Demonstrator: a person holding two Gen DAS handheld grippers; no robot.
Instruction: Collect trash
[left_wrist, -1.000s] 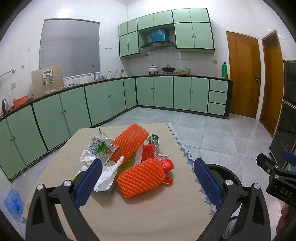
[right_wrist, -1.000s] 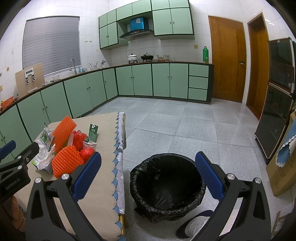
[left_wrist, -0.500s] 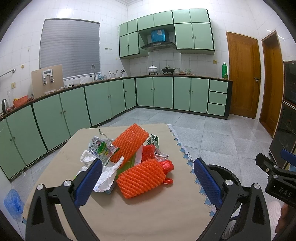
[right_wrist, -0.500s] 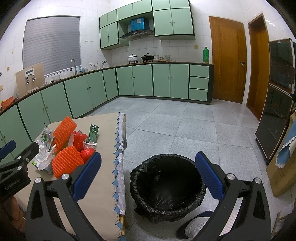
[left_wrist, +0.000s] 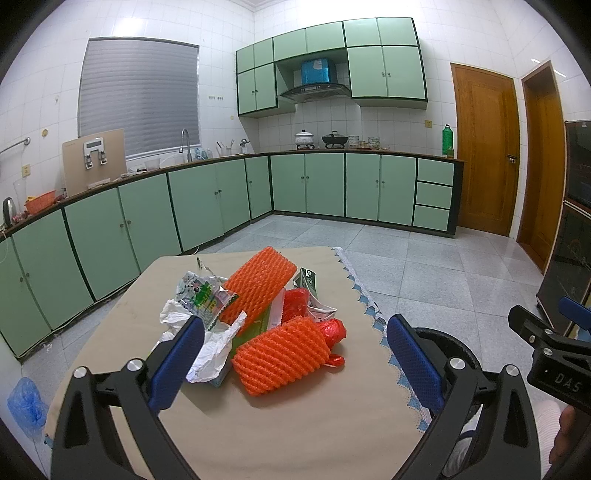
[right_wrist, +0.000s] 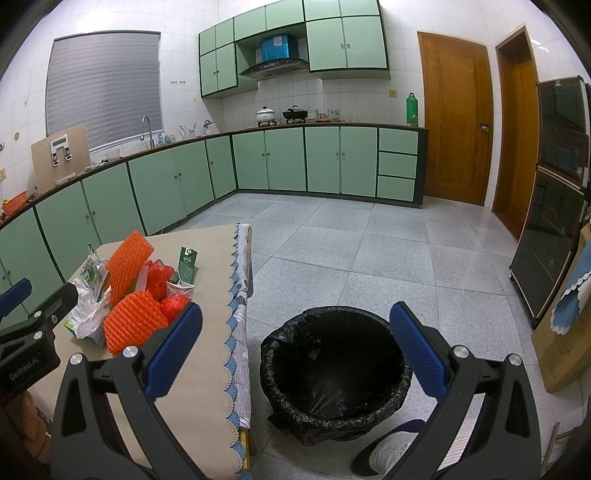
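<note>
A pile of trash lies on the beige table: two orange foam nets, a red plastic bag, a white crumpled bag, a green printed wrapper and a small green carton. My left gripper is open and empty, just in front of the near net. My right gripper is open and empty, above the black-lined trash bin on the floor. The pile also shows in the right wrist view.
The bin stands right of the table's scalloped edge. Green cabinets line the left and far walls. Wooden doors are at the right. A dark cabinet and cardboard box stand at far right.
</note>
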